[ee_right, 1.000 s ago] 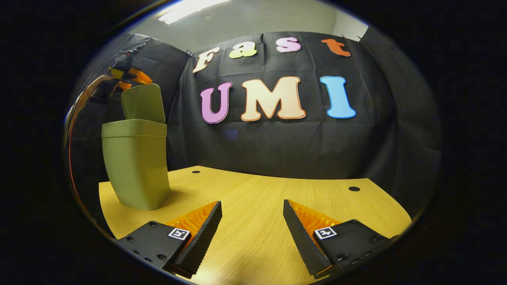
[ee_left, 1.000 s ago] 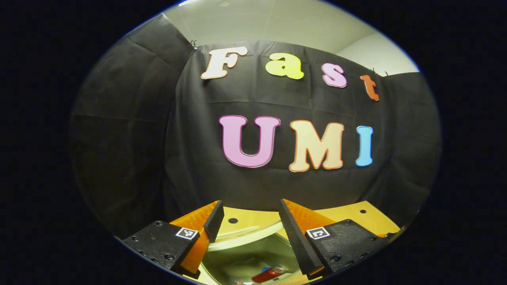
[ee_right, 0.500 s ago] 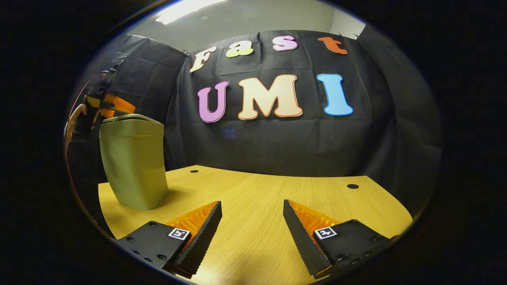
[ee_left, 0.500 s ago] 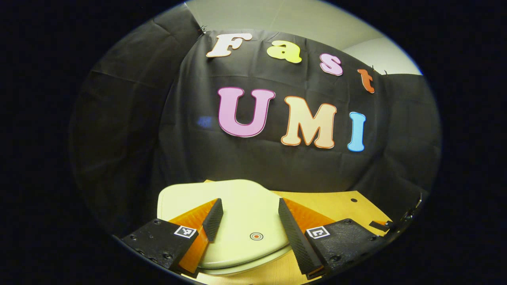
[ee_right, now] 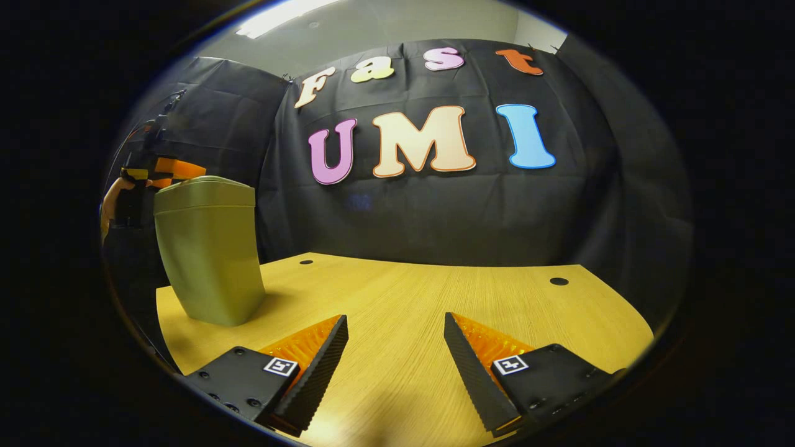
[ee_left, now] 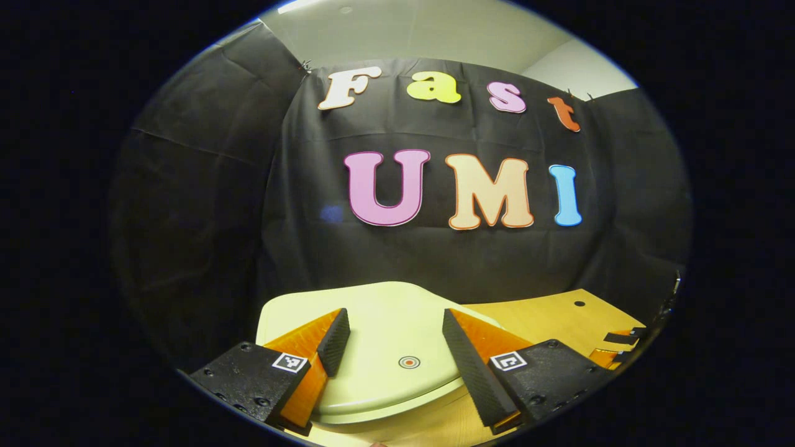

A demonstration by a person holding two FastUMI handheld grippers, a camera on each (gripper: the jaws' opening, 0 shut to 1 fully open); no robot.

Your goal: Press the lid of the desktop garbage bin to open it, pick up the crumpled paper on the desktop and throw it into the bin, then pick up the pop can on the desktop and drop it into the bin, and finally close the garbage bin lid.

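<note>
risk: lid [ee_left: 385,347] popping back up if unlatched | left tongs [ee_left: 392,347] spread above it | right tongs [ee_right: 395,351] spread over desk [ee_right: 435,298]

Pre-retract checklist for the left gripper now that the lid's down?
1. Bin lid down on green bin: ok.
2. Lid fully latched: cannot tell.
3. Left gripper open, fingers clamping nothing: ok.
4. Left gripper clear of lid surface: cannot tell; it hovers close above.
5. Right gripper open, holding nothing, over the table: ok.
6. Paper and can inside the bin: cannot tell with the lid shut.
</note>
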